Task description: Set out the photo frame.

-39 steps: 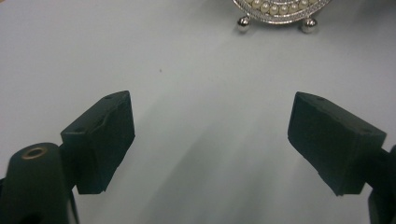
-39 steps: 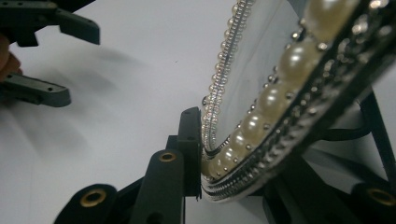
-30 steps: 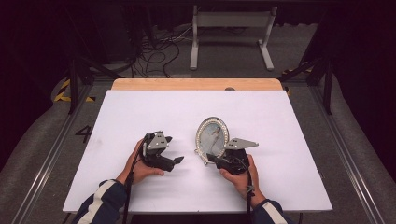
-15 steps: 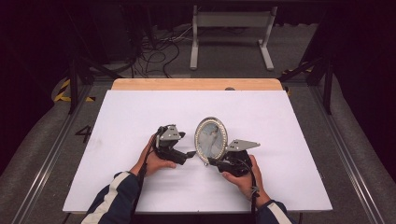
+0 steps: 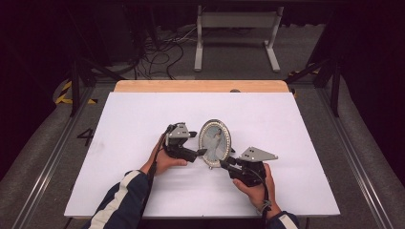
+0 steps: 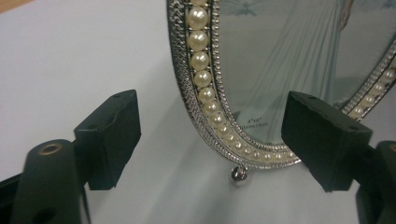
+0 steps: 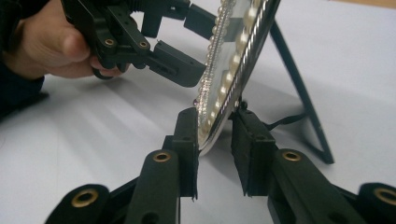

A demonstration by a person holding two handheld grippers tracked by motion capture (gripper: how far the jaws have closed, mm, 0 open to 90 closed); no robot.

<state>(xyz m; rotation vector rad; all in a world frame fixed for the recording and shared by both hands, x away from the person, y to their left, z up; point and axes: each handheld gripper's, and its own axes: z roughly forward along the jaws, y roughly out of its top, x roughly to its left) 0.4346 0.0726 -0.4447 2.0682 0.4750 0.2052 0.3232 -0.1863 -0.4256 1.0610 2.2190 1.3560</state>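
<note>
An oval picture frame point(image 5: 215, 142), silver-toned metal with a rim of pearl beads around a glossy print, stands near the middle of the white table point(image 5: 133, 119) on a thin black easel leg. The right hand-held gripper point(image 7: 215, 135) pinches its lower edge narrowly. The left hand-held gripper point(image 6: 210, 135), whose jaws have just been closing, stands wide around the frame's rim without touching; cables lie on the grey floor beyond.

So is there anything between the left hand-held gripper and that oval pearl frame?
Nothing visible. The left hand-held gripper has its jaws open around the lower edge of the oval pearl frame, with bare white table in the gap. The right hand-held gripper grips the frame's bottom rim from the other side.
</note>
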